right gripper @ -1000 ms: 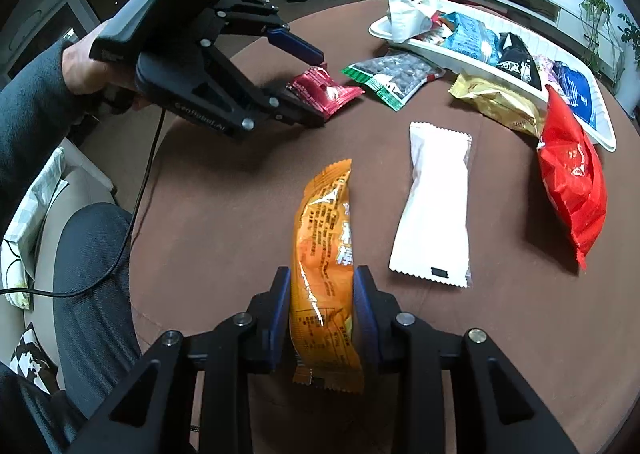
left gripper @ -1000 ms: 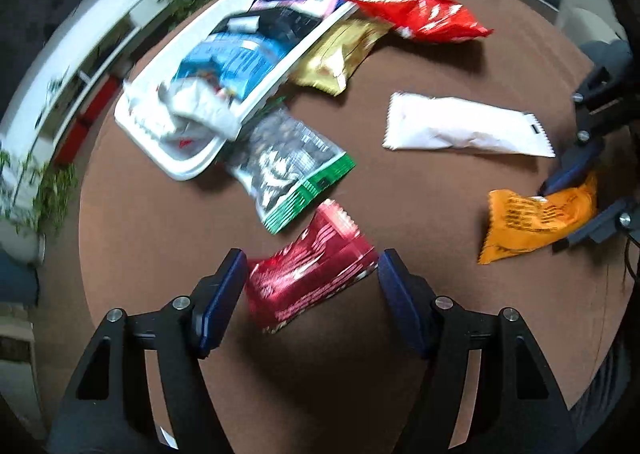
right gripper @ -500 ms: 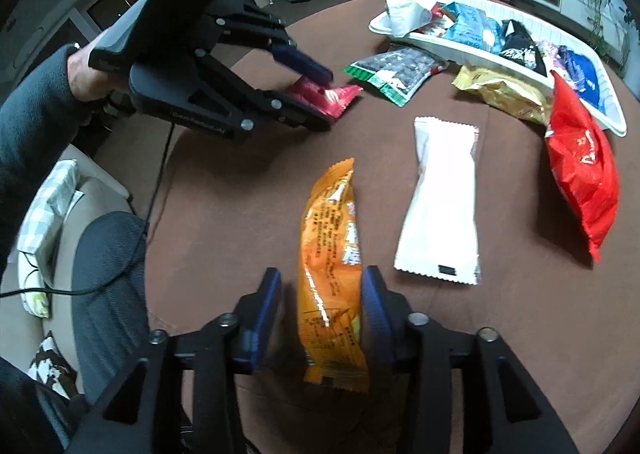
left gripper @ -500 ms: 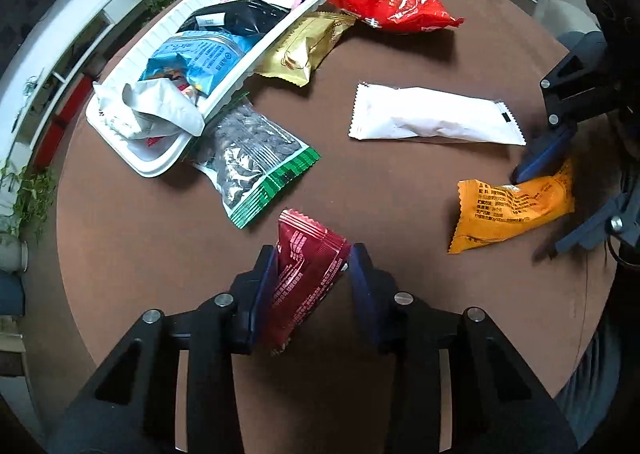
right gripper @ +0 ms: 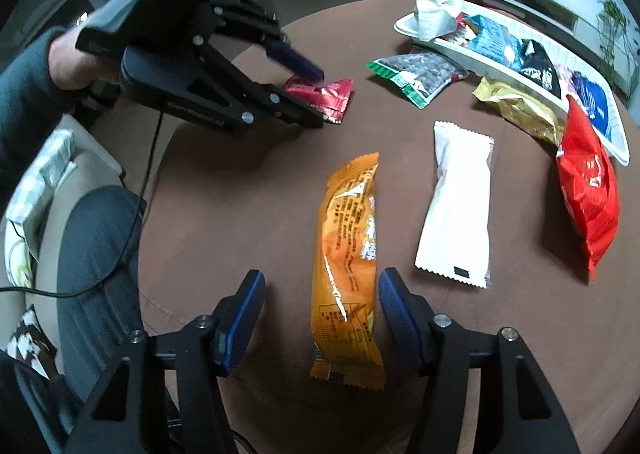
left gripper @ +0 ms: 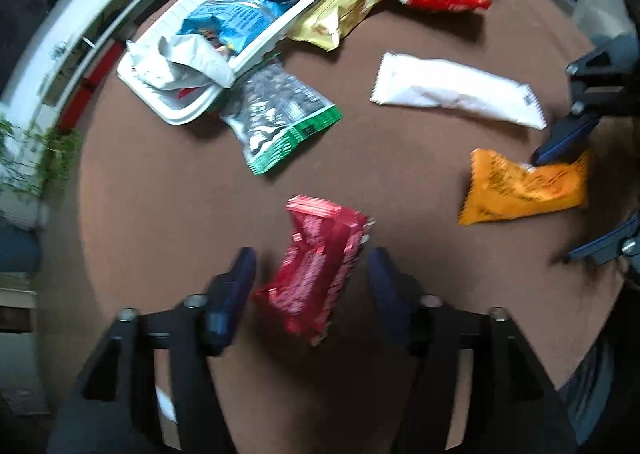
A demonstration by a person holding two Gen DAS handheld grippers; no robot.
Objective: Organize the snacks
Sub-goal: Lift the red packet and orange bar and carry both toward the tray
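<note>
Left wrist view: white tray (left gripper: 168, 109) with snacks and loose packets are seen on the brown table (left gripper: 168, 213); left gripper (left gripper: 310, 274) jaws just opened, apart around the dark red packet (left gripper: 316, 270), lying diagonally. Right wrist view: right gripper (right gripper: 320, 294) jaws just opened, apart beside the glossy orange packet (right gripper: 348, 266), lengthwise between them.

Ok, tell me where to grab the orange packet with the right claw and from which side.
Grip the orange packet across its narrow middle, coming straight down from above. It lies flat on the table and runs lengthwise away from the right claw, whose jaws, just opened, already straddle its long edges. Avoid the crimped ends: they are thin and would likely slip.
</note>
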